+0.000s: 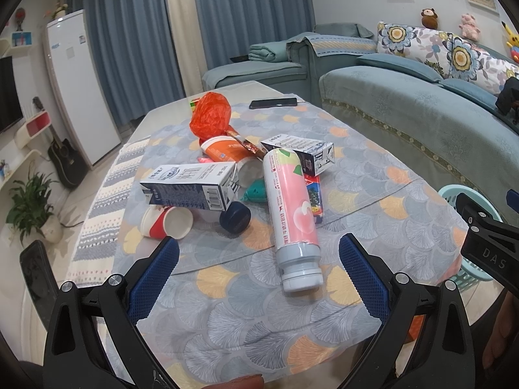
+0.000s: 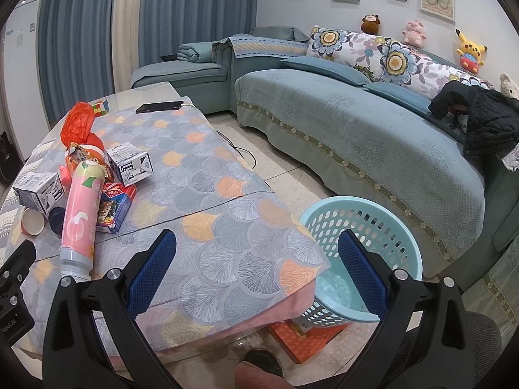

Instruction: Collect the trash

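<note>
The left gripper (image 1: 259, 256) hangs over the near part of the table with its blue-padded fingers spread wide and nothing between them. Just ahead lies a pink peach-printed bottle (image 1: 290, 214) on its side, grey neck toward the camera; its red lettering is too small to read. The right gripper (image 2: 258, 253) is likewise spread and empty, held over the table's near corner and the light blue plastic basket (image 2: 382, 227) that stands on the floor beside it.

Beyond the bottle the trash lies in a loose heap: a blue-and-white milk carton (image 1: 191, 188) resting across a red-and-white paper cup (image 1: 168, 222) and a dark blue cap (image 1: 235, 217), a second milk carton (image 1: 301, 154), an orange cup (image 1: 223, 152), a red snack box (image 1: 316, 197) under the bottle, and a crumpled orange plastic bag (image 1: 211, 115). The cartons' print cannot be read.

The table (image 2: 227, 168) wears a grey quilted cloth with fan shapes in orange and yellow. A black phone (image 1: 273, 103) and a puzzle cube (image 2: 100, 107) lie at the far end. Around it are a teal sofa (image 2: 356, 136) with floral cushions and plush toys, blue curtains (image 1: 129, 32), and a white standing air conditioner (image 1: 78, 90). On the right gripper's arm in the left view, the letters "DAS" show.
</note>
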### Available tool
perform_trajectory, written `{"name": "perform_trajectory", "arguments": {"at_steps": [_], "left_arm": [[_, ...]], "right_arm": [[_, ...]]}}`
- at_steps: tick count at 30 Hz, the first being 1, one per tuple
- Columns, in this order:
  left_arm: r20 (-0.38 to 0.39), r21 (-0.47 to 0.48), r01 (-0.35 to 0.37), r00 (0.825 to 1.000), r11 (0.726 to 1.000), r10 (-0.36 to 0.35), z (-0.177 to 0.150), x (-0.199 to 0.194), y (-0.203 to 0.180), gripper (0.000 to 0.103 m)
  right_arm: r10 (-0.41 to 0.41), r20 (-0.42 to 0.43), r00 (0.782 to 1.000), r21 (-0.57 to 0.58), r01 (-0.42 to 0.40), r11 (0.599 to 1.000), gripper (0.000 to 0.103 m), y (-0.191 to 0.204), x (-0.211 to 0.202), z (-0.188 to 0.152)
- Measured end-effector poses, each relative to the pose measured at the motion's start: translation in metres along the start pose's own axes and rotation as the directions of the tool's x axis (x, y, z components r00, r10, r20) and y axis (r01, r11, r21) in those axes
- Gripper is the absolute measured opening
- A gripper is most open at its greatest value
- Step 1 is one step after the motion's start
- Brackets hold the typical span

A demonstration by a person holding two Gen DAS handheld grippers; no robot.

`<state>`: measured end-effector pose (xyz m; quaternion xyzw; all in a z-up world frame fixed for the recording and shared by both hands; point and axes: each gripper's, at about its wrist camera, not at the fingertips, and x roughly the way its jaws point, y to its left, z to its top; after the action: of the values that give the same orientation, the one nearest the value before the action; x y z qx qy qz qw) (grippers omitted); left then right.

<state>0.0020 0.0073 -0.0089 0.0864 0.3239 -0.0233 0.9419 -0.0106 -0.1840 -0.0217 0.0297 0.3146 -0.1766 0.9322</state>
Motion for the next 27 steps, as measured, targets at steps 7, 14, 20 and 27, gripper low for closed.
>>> {"name": "perform_trajectory", "arguments": {"at_steps": [7, 14, 20, 27], "left_arm": [[-0.004, -0.006, -0.006, 1.0, 1.0, 0.006, -0.005, 0.003, 0.006, 0.096], [-0.017, -0.047, -0.062, 0.998, 0.997, 0.061, 0.001, 0.007, 0.031, 0.096], [-0.108, -0.225, -0.149, 0.986, 0.963, 0.127, 0.016, 0.023, 0.113, 0.096], [-0.194, -0.344, -0.076, 0.981, 0.936, 0.008, 0.022, 0.038, 0.161, 0.096]], "right_arm": [[0.012, -0.002, 1.0, -0.005, -0.012, 1.0, 0.095, 0.01, 0.003, -0.002], [0.046, -0.01, 0.999, -0.01, -0.046, 0.999, 0.095, 0.017, -0.001, 0.0], [0.104, -0.012, 0.994, -0.079, -0.105, 0.991, 0.095, 0.035, -0.004, -0.002], [0.294, -0.002, 0.956, -0.102, -0.292, 0.951, 0.095, 0.052, -0.015, -0.008]]}}
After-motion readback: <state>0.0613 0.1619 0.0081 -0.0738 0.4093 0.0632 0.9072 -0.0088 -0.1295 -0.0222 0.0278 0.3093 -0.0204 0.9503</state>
